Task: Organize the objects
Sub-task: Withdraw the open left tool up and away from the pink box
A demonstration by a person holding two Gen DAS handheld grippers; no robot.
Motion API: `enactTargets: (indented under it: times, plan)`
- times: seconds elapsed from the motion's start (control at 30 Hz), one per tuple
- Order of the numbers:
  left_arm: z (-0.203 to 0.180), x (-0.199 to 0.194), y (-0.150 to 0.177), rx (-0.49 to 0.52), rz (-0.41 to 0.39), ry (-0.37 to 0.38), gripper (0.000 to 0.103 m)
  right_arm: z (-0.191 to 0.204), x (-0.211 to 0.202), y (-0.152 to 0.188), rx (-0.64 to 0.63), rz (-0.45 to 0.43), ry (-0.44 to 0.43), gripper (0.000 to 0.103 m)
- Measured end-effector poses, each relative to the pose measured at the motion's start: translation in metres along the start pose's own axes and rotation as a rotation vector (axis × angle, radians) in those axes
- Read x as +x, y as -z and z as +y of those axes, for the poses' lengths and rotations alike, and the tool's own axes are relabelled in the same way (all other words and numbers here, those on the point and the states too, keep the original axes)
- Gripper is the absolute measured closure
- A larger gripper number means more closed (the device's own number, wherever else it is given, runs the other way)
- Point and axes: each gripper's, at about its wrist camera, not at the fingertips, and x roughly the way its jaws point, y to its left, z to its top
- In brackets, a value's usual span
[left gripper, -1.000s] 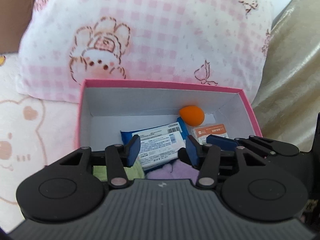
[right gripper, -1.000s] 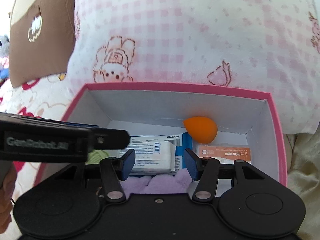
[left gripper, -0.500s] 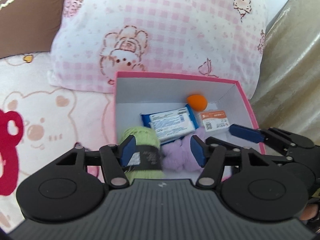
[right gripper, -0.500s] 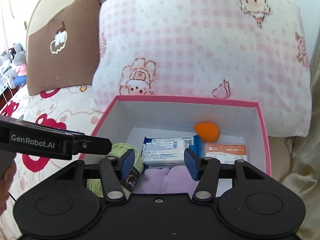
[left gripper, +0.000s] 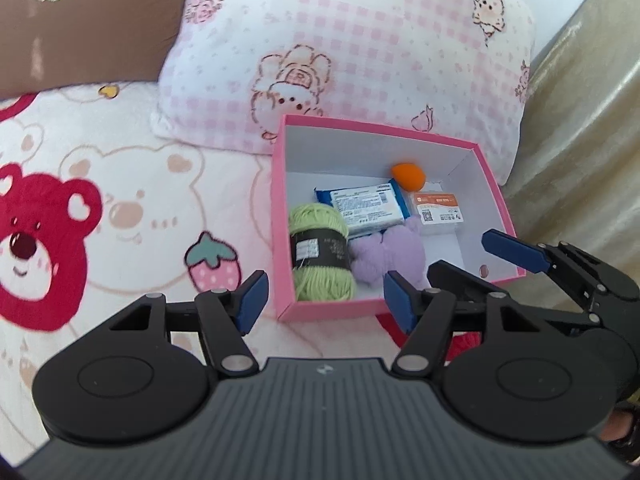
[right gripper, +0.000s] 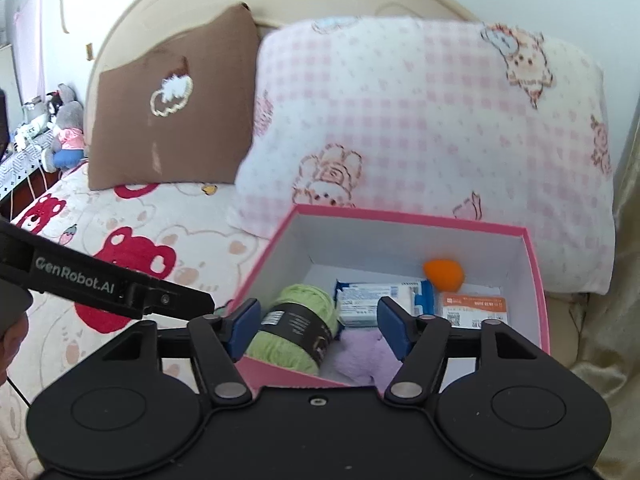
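A pink box [left gripper: 280, 216] [right gripper: 536, 276] with white inner walls sits on the bed. In it lie a green yarn ball [left gripper: 322, 248] [right gripper: 296, 332], a purple plush [left gripper: 388, 258] [right gripper: 362, 354], a blue-and-white packet [left gripper: 366, 206] [right gripper: 380, 298], an orange sponge [left gripper: 408, 176] [right gripper: 443, 274] and an orange-and-white small box [left gripper: 438, 212] [right gripper: 474, 308]. My left gripper [left gripper: 324, 300] is open and empty, in front of the box's near wall. My right gripper [right gripper: 318, 330] is open and empty over the box's near edge; it also shows in the left wrist view [left gripper: 460, 268].
A pink checked pillow [left gripper: 360, 48] [right gripper: 432, 128] leans right behind the box. A brown cushion [left gripper: 80, 20] [right gripper: 176, 104] stands to its left. The bear-print bedsheet [left gripper: 100, 200] [right gripper: 120, 232] spreads left. A beige curtain [left gripper: 580, 140] hangs at the right. Stuffed toys [right gripper: 66, 132] sit far left.
Both grippers have pulled back and up from inside the box. The whole box, the yarn ball and the bedding have come into view. Both stay open and empty.
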Motion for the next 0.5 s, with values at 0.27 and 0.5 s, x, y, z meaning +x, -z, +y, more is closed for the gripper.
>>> enactTargets:
  times: [0.27, 0.5]
  plan:
    - [0.015, -0.029, 0.02, 0.0, -0.027, -0.042, 0.038, 0.026, -0.02, 0.001, -0.052, -0.024, 0.042, 0.026]
    - [0.023, -0.044, 0.033, 0.015, -0.033, -0.082, 0.034, 0.036, -0.03, 0.009, 0.062, -0.006, 0.024, 0.018]
